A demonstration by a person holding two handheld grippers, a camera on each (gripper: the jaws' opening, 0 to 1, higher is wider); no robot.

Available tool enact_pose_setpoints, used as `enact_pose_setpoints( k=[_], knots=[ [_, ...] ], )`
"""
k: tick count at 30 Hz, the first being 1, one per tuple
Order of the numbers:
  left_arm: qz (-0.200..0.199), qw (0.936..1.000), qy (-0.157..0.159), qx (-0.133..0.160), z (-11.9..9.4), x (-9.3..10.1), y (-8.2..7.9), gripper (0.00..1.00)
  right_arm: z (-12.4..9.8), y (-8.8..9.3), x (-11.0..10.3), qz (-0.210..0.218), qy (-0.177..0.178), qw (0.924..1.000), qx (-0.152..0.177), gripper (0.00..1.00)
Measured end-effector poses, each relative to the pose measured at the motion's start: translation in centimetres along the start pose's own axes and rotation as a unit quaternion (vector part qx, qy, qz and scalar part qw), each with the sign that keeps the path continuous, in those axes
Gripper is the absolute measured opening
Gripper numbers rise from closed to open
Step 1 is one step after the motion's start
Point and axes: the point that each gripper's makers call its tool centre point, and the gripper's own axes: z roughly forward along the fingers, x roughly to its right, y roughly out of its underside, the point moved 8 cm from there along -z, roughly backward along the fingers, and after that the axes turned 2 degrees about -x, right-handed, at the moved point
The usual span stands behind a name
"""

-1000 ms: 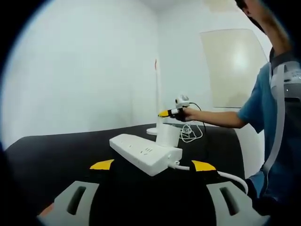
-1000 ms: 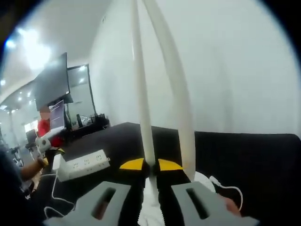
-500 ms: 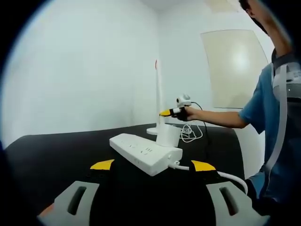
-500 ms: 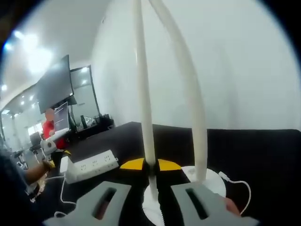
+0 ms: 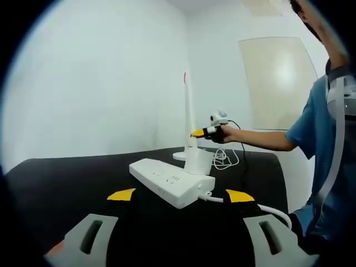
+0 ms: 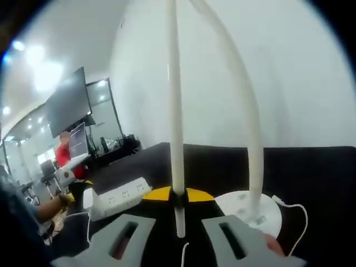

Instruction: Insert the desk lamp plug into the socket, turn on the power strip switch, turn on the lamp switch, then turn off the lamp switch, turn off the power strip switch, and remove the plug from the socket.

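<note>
A white power strip (image 5: 172,181) lies on the black table (image 5: 67,183), with a white block (image 5: 198,161) standing at its far end. Beyond it the white desk lamp (image 5: 188,114) stands upright on its round base (image 5: 181,156). My left gripper (image 5: 181,196) hovers open just short of the strip. My right gripper (image 5: 199,133), held in a person's hand, is at the lamp. In the right gripper view my right gripper (image 6: 178,194) is shut on the lamp's thin straight arm (image 6: 177,128), whose lower end hangs free. The curved stem (image 6: 245,94) runs down to the base (image 6: 247,206). The strip (image 6: 119,196) lies at the left.
A white cord (image 5: 223,157) lies coiled by the lamp base, and another cord (image 5: 267,207) leaves the strip toward the person in a blue shirt (image 5: 320,139). White walls stand behind the table. In the right gripper view a dark screen (image 6: 69,103) and a person in red (image 6: 64,151) are far off.
The right gripper has swung the lamp's straight arm away from the stem; its lower end now hangs clear of the base. The left gripper and strip have stayed put.
</note>
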Motion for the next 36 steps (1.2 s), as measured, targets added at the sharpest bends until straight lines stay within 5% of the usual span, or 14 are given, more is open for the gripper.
enact_pose_setpoints(
  k=[14,15,18,19,23,24,25,30,36],
  knots=[
    [-0.004,1.0,0.001,0.001,0.2,-0.3,0.1,0.57,-0.1,-0.2,-1.0,0.013,-0.016,0.9998,-0.002,0.1],
    [-0.004,1.0,0.001,0.001,0.2,-0.3,0.1,0.57,-0.1,0.8,-4.7,0.013,-0.017,0.9998,-0.003,0.1],
    [-0.004,1.0,0.001,0.0,0.2,-0.2,0.1,0.57,-0.1,1.7,-8.7,0.016,-0.022,0.9996,-0.003,0.1],
    [-0.003,1.0,0.001,0.0,0.2,-0.1,0.1,0.57,-0.2,0.8,-6.5,0.018,-0.025,0.9995,-0.003,0.1],
    [-0.004,1.0,0.002,0.001,0.2,0.5,0.0,0.56,-0.3,-0.4,-4.0,0.03,-0.032,0.999,-0.003,0.1],
    [-0.005,1.0,0.002,0.001,0.1,0.7,-0.1,0.56,-0.3,0.0,-5.2,-0.007,-0.026,0.9996,-0.002,0.1],
    [-0.004,1.0,0.002,0.001,0.1,0.8,-0.1,0.56,-0.3,0.4,-6.7,0.007,-0.03,0.9995,-0.001,0.1],
    [-0.007,1.0,0.002,0.001,0.1,0.9,-0.2,0.56,-0.4,0.1,-6.5,0.023,-0.039,0.999,0.004,0.1],
    [-0.007,1.0,0.002,0.001,0.0,0.9,-0.2,0.56,-0.5,0.8,-10.2,0.007,-0.038,0.9992,0.005,0.1]
  ],
)
